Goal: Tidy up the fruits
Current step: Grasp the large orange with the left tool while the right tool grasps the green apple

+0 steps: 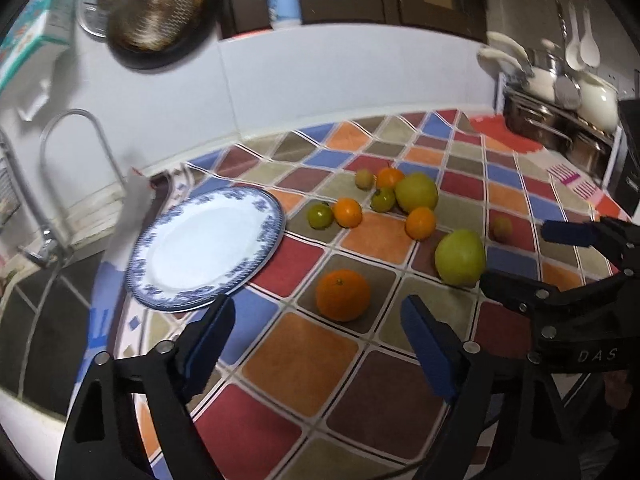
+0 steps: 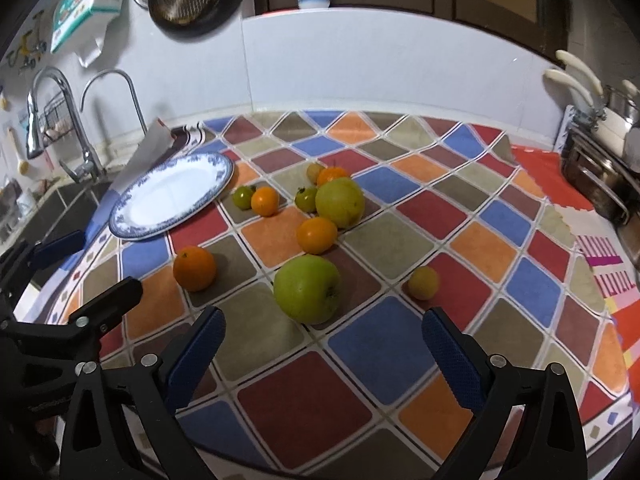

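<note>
Several fruits lie loose on the chequered cloth. A big orange (image 1: 343, 294) (image 2: 194, 268) lies nearest my left gripper (image 1: 316, 340), which is open and empty just short of it. A green apple (image 2: 307, 289) (image 1: 460, 257) lies just ahead of my right gripper (image 2: 322, 350), also open and empty. A second green apple (image 2: 340, 201) (image 1: 416, 192), small oranges (image 2: 316, 235) (image 2: 264, 201), green tomatoes (image 2: 243, 197) and a small yellow fruit (image 2: 423, 282) lie further back. A blue-rimmed white plate (image 1: 256, 256) (image 2: 132, 230) stands empty at the left.
A sink (image 2: 60, 204) with taps (image 2: 86, 152) lies left of the plate. A rack of steel pots (image 1: 560, 128) stands at the back right. A white wall (image 2: 360, 64) backs the counter. The right gripper's frame (image 1: 580, 288) shows at right in the left wrist view.
</note>
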The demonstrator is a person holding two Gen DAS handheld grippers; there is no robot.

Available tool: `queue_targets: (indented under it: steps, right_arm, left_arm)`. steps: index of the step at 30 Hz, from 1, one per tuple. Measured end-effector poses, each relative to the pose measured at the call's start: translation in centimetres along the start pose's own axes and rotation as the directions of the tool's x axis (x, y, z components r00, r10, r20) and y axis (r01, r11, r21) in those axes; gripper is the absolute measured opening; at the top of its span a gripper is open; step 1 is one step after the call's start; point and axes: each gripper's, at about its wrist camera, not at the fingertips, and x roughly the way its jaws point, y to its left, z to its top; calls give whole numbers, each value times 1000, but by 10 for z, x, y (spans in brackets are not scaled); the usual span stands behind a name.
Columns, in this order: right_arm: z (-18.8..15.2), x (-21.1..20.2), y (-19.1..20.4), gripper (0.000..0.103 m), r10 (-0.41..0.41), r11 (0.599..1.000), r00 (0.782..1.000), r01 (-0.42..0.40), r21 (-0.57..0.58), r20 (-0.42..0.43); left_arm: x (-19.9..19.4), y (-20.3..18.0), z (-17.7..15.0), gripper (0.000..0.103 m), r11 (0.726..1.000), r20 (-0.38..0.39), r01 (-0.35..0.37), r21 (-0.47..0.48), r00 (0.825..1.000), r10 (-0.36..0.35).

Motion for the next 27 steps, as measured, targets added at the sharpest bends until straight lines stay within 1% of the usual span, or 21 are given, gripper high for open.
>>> queue_targets:
  steps: [2, 4, 5, 8, 12, 14, 15, 18, 19, 20, 22, 27]
  right_arm:
    - [2, 9, 1, 92, 4, 1000, 1000, -4, -6, -13]
    - [4, 19, 3, 90, 5, 1000, 1000, -5, -18, -28]
    - [5, 22, 4, 87, 2, 1000, 999, -3, -21, -34]
    - [9, 34, 6, 80, 8, 1000, 998, -10, -26, -55]
    - [12, 47, 6, 74, 23, 1000, 996, -24, -17, -83]
    - [13, 52, 6, 66, 31, 999, 995, -32, -12, -98]
    - [13, 54, 6, 66, 35, 999, 994, -36, -7, -102]
    - [13, 59, 5, 62, 47, 999, 993, -47, 4, -109]
    - [13, 60, 5, 59, 48, 999, 993, -48, 5, -112]
    - [13, 62, 5, 55, 49, 999, 992, -48, 6, -115]
    - [12, 63, 5, 52, 49, 999, 992, -48, 13, -120]
    - [12, 64, 5, 52, 47, 999, 992, -46, 15, -115]
  left_arm:
    - [11, 1, 0, 79, 999, -17, 35, 5, 999, -35]
    - [22, 3, 1, 76, 998, -33, 67, 6, 997, -67]
    - [28, 4, 1, 75, 996, -37, 89, 7, 995, -88]
    - [41, 6, 4, 69, 993, -55, 120, 14, 991, -119]
    - [56, 4, 7, 63, 989, -86, 145, 27, 986, -142]
    - [62, 4, 7, 59, 986, -103, 163, 29, 982, -160]
    - [65, 3, 7, 58, 984, -114, 177, 29, 978, -173]
    - [74, 2, 7, 49, 980, -139, 199, 26, 971, -194]
    - [76, 2, 7, 43, 979, -148, 203, 24, 969, -197]
    - [77, 2, 7, 43, 978, -147, 206, 21, 968, -201]
    - [77, 2, 8, 43, 978, -143, 209, 21, 968, -204]
    - [77, 3, 9, 43, 977, -144, 215, 18, 967, -210]
